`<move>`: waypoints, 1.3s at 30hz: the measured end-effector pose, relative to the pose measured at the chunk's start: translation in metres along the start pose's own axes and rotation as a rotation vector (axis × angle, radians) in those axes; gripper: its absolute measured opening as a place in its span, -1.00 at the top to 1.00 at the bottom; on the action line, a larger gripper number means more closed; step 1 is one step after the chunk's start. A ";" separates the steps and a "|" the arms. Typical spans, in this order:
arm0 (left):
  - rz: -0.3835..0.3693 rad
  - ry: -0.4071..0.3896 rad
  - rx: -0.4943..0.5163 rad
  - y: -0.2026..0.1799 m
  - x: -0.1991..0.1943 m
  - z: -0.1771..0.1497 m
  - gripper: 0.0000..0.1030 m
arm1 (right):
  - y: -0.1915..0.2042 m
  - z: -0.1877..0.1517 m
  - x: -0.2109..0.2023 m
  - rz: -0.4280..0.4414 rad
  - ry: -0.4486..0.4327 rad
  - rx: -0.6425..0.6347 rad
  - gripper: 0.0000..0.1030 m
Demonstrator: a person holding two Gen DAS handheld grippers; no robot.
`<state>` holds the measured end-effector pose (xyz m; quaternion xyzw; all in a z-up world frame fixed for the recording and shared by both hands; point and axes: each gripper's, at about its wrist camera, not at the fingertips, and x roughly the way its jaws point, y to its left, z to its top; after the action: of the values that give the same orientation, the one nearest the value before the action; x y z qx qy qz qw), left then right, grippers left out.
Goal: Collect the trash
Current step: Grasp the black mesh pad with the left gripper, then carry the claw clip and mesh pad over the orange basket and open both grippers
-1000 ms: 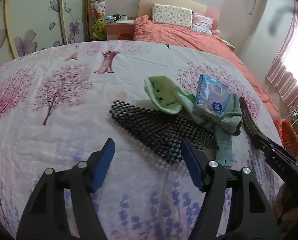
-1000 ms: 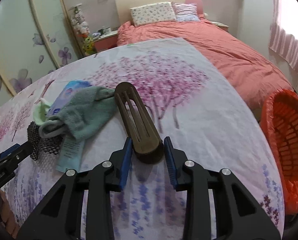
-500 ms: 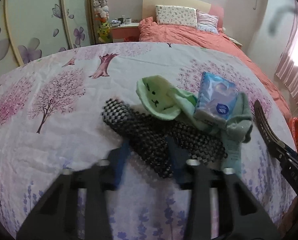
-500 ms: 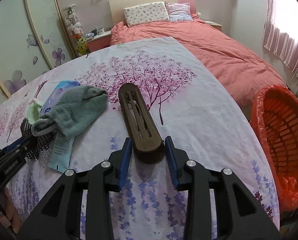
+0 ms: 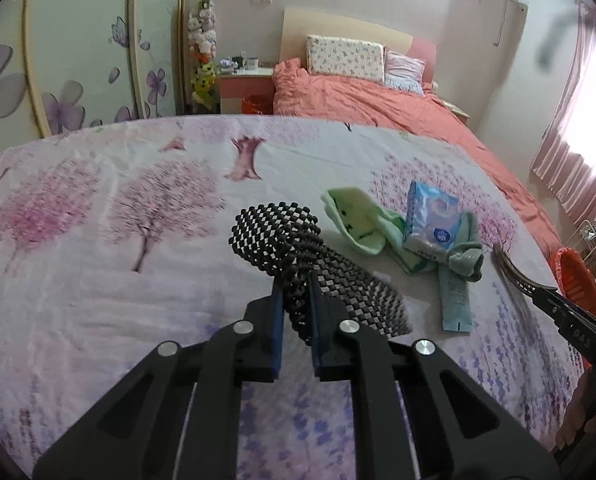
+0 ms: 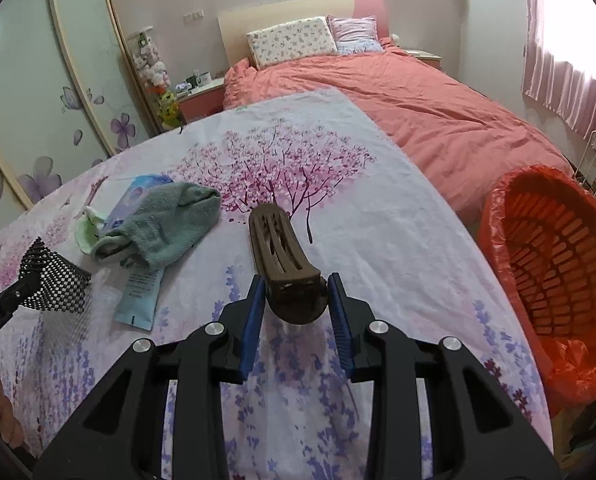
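**Both grippers loaded; basket lies to the right**

The left hand-held gripper [image 5: 296,300] is closed on a bunched fold of the black mesh mat [image 5: 298,240], whose free end is lifted off the flowered tabletop [image 5: 118,280] while the rest trails to the right. The right hand-held gripper [image 6: 296,304] is clamped on the near end of a brown slotted comb-like piece [image 6: 282,256]; its long axis runs straight ahead, away from the fingers.

The orange basket [image 6: 554,272], lined with a red bag, stands off the tabletop's right edge, just beside the right gripper and well apart from the left. The right hand is judged the nearer for a drop.

Left on the cloth are a green sock [image 6: 166,224], a pale green cloth [image 5: 358,220], a blue tissue pack [image 5: 430,220] and a teal sachet [image 5: 454,304]. Printing is seen on the pack and the sachet, but it is probably too small to be read.
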<state>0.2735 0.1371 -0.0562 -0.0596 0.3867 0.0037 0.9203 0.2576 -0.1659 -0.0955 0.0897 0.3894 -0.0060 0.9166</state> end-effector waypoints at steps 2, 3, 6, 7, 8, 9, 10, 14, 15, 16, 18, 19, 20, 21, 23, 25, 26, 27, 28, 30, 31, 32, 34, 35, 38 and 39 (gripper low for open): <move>-0.001 -0.013 -0.003 0.002 -0.010 0.003 0.77 | 0.000 0.000 -0.007 0.003 -0.013 0.000 0.37; -0.002 -0.017 -0.005 0.002 -0.013 0.004 0.77 | 0.000 0.000 -0.009 0.003 -0.017 0.000 0.37; -0.009 -0.032 -0.003 -0.002 -0.025 0.006 0.77 | -0.002 -0.001 -0.019 0.007 -0.032 0.000 0.38; -0.010 -0.038 0.000 -0.005 -0.029 0.006 0.77 | -0.002 -0.001 -0.023 0.008 -0.038 -0.002 0.38; -0.012 -0.044 0.002 -0.007 -0.033 0.007 0.77 | -0.002 -0.002 -0.026 0.008 -0.044 -0.004 0.38; -0.015 -0.049 0.004 -0.009 -0.036 0.007 0.77 | -0.002 -0.002 -0.027 0.007 -0.048 -0.007 0.38; -0.019 -0.054 0.008 -0.011 -0.040 0.008 0.77 | -0.001 -0.002 -0.030 0.001 -0.051 -0.015 0.38; -0.030 -0.062 0.015 -0.018 -0.048 0.007 0.77 | 0.003 -0.011 -0.024 -0.030 0.000 -0.054 0.38; -0.030 -0.060 0.015 -0.019 -0.049 0.006 0.77 | 0.003 -0.015 -0.020 -0.033 0.019 -0.061 0.38; -0.030 -0.055 0.015 -0.019 -0.049 0.005 0.77 | 0.001 -0.019 -0.013 -0.031 0.054 -0.066 0.37; -0.028 -0.047 0.014 -0.020 -0.048 0.003 0.77 | -0.002 -0.024 -0.003 -0.013 0.094 -0.053 0.37; -0.027 -0.045 0.013 -0.020 -0.048 0.002 0.77 | -0.004 -0.025 0.002 -0.006 0.111 -0.039 0.36; -0.027 -0.042 0.012 -0.020 -0.047 0.001 0.77 | -0.004 -0.024 0.003 -0.006 0.103 -0.034 0.31; -0.027 -0.041 0.012 -0.020 -0.047 0.001 0.77 | -0.002 -0.021 0.006 -0.011 0.103 -0.036 0.24; -0.027 -0.039 0.014 -0.020 -0.045 0.001 0.77 | 0.001 -0.017 0.010 -0.012 0.109 -0.043 0.11; -0.029 -0.038 0.016 -0.021 -0.045 0.001 0.77 | 0.007 -0.014 0.014 -0.030 0.108 -0.060 0.11; -0.031 -0.038 0.016 -0.022 -0.044 0.002 0.77 | 0.009 -0.014 0.015 -0.042 0.102 -0.073 0.18; -0.032 -0.038 0.016 -0.022 -0.044 0.003 0.77 | 0.013 -0.015 0.016 -0.073 0.087 -0.099 0.33; -0.034 -0.038 0.015 -0.023 -0.044 0.003 0.77 | 0.014 -0.018 0.015 -0.079 0.081 -0.111 0.34; -0.042 -0.040 0.014 -0.025 -0.045 0.004 0.77 | 0.011 -0.017 0.012 -0.063 0.079 -0.103 0.43; -0.047 -0.043 0.017 -0.026 -0.047 0.004 0.77 | 0.007 -0.017 0.008 -0.049 0.069 -0.088 0.43; -0.051 -0.047 0.022 -0.028 -0.049 0.005 0.77 | 0.005 -0.017 0.003 -0.044 0.060 -0.077 0.43; -0.059 -0.054 0.031 -0.033 -0.053 0.005 0.77 | -0.001 -0.015 -0.007 -0.029 0.038 -0.056 0.43; -0.063 -0.057 0.035 -0.037 -0.055 0.006 0.77 | -0.003 -0.014 -0.012 -0.025 0.025 -0.050 0.43; -0.081 -0.061 0.042 -0.046 -0.061 0.007 0.77 | -0.007 -0.009 -0.025 -0.011 -0.009 -0.028 0.43; -0.086 -0.062 0.045 -0.049 -0.063 0.007 0.77 | -0.007 -0.008 -0.029 -0.008 -0.018 -0.024 0.43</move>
<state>0.2367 0.0920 -0.0008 -0.0553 0.3549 -0.0429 0.9323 0.2317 -0.1732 -0.0814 0.0772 0.3814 -0.0058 0.9212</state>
